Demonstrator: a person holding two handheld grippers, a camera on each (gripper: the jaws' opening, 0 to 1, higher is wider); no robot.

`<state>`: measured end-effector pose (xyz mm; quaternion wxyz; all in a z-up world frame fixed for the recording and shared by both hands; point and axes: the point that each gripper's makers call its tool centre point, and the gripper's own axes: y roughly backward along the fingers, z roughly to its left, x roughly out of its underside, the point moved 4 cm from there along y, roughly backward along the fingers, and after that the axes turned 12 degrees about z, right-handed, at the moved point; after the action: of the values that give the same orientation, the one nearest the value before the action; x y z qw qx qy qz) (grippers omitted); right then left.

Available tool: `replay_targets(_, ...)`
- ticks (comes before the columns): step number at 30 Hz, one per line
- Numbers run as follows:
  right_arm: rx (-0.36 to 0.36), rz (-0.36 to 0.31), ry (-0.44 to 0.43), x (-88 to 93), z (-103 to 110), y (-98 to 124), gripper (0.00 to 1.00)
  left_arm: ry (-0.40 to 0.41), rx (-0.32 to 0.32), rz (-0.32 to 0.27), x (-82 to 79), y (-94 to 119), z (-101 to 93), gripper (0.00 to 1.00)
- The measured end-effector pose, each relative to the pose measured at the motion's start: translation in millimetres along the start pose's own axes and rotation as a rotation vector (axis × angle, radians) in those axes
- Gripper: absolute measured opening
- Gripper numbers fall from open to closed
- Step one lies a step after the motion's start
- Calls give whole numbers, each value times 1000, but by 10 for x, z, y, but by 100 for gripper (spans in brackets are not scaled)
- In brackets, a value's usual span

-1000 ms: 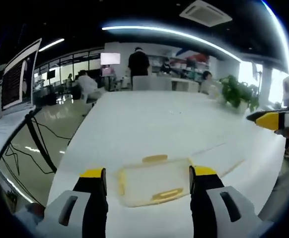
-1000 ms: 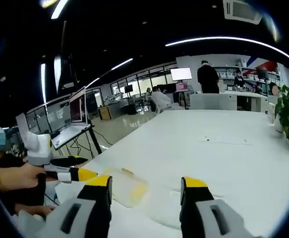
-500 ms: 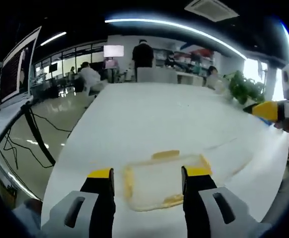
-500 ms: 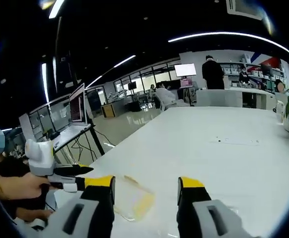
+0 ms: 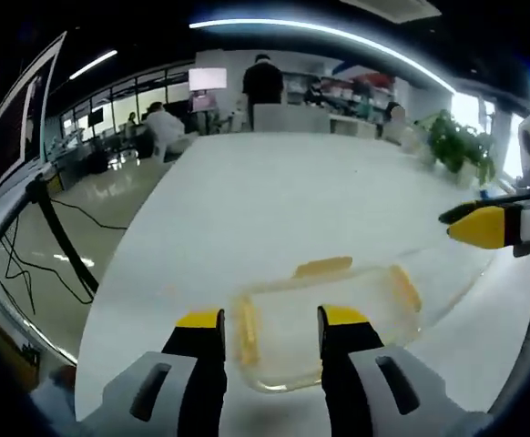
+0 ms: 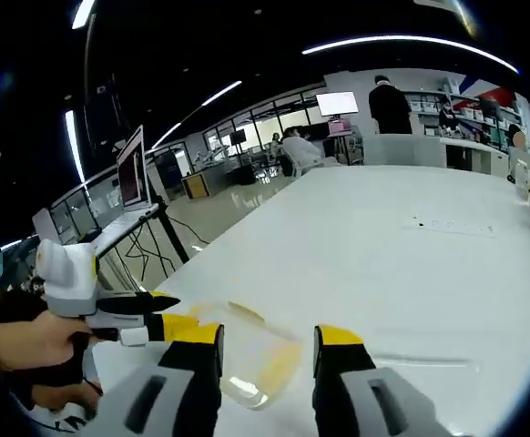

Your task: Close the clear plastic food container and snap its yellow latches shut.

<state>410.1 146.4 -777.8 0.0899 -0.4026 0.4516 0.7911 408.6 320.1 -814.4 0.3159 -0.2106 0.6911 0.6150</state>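
The left gripper (image 5: 269, 320) is open and holds nothing, and the box (image 5: 324, 314) sits on the table (image 5: 265, 200) right past its jaws at 12 o'clock. The box's long side runs from 9 to 3. The right gripper (image 6: 267, 335) is open and empty too, and the left one looks nearer.

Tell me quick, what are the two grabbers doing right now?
Left gripper: open, holding nothing, container just ahead.
Right gripper: open, holding nothing.
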Motion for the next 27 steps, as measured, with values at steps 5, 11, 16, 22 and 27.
replay_targets(5, 4, 48, 17, 138, 29, -159, 35, 7, -15, 10, 16, -33, 18, 35)
replay_targets(11, 16, 88, 34, 244, 27, -284, 31, 7, -28, 44, 92, -112, 63, 31)
replay_targets(16, 7, 126, 32, 318, 10, -362, 30, -10, -36, 64, 132, -164, 83, 29)
replay_targets(22, 10, 153, 39, 373, -12, -416, 28, -17, -43, 49, 114, -173, 99, 23)
replay_targets(27, 10, 176, 50, 414, 14, -440, 26, -19, -59, 52, 133, -156, 125, 13)
